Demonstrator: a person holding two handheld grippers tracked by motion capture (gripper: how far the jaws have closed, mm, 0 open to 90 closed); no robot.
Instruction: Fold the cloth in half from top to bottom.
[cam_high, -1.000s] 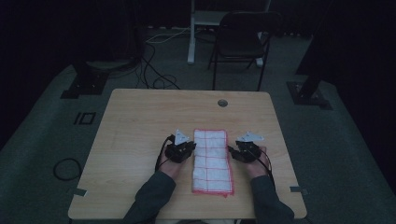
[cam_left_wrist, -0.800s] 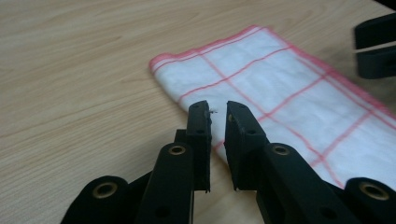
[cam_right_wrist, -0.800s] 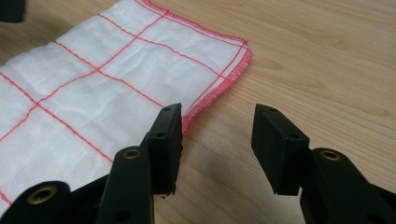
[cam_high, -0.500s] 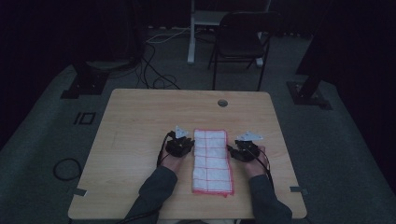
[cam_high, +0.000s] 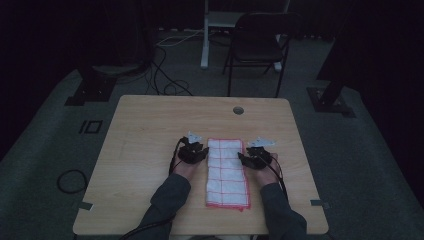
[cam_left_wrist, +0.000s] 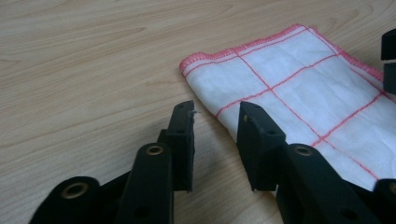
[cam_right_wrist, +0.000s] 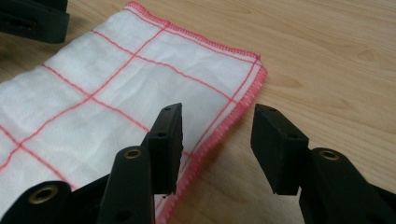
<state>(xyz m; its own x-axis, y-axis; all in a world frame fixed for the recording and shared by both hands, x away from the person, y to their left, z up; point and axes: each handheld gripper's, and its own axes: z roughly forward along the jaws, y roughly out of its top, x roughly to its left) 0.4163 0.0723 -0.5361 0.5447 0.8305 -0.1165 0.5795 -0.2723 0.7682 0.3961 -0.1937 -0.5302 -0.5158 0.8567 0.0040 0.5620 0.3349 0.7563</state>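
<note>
- A white cloth (cam_high: 228, 172) with a red grid and red stitched hem lay flat in a long folded strip on the near middle of the wooden table (cam_high: 150, 130).
- It looked thin, soft and light; it would likely sag and unfold when lifted, so the hemmed far corners seemed the firmest places to pinch.
- The left gripper (cam_high: 193, 151) sat just beside the cloth's left long edge, near its far corner. In the left gripper view (cam_left_wrist: 217, 123) its jaws had just been opening; they stood partly apart with only bare table between them, the cloth's edge running just past one tip.
- The right gripper (cam_high: 256, 156) sat at the opposite long edge. In the right gripper view (cam_right_wrist: 217, 128) its jaws were parted about halfway, straddling the red hem without pressing on it.
- Beyond the table stood a dark folding chair (cam_high: 260, 45) on a grey floor strewn with cables (cam_high: 165, 75).
</note>
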